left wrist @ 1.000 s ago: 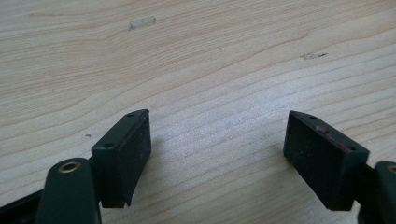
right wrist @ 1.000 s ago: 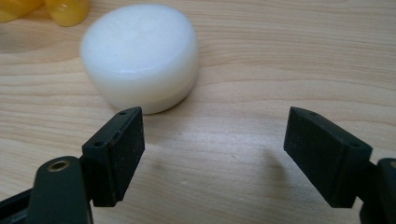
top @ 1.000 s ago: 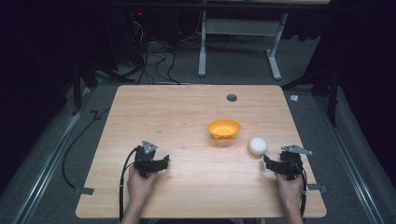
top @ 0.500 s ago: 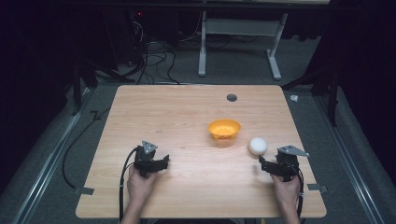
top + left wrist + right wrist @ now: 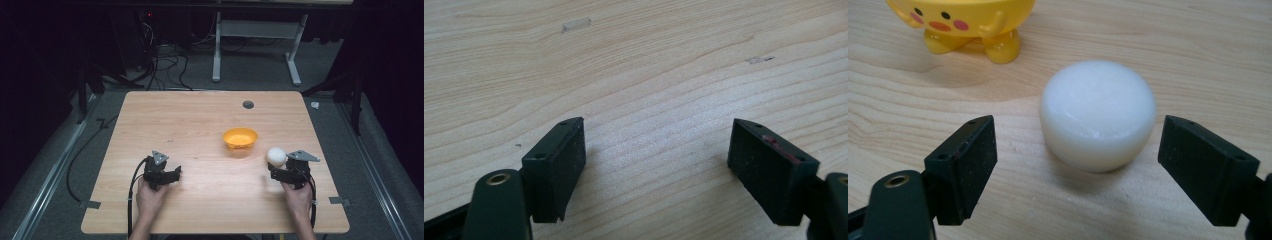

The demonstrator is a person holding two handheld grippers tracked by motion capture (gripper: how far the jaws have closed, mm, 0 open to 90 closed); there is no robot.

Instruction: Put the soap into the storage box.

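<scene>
A white round puck-shaped object (image 5: 275,156) (image 5: 1097,114) lies on the wooden table (image 5: 200,125), right of centre. My right gripper (image 5: 280,170) (image 5: 1078,167) is open just behind it, its jaws level with the object's near side and not touching it. A yellow bowl (image 5: 240,137) with a chick face and small feet (image 5: 965,22) stands a little beyond and to the left of the white object. My left gripper (image 5: 172,175) (image 5: 656,167) rests low over bare wood at the front left, open with nothing between its jaws.
A small dark round hole (image 5: 248,104) sits in the tabletop near the far edge. A white desk frame (image 5: 255,45) and cables (image 5: 160,55) lie on the floor beyond the table. Bits of tape (image 5: 576,23) mark the wood ahead of my left gripper.
My right gripper has moved forward and left toward the white object, which now sits just ahead of its open jaws. The left gripper has stayed put.
</scene>
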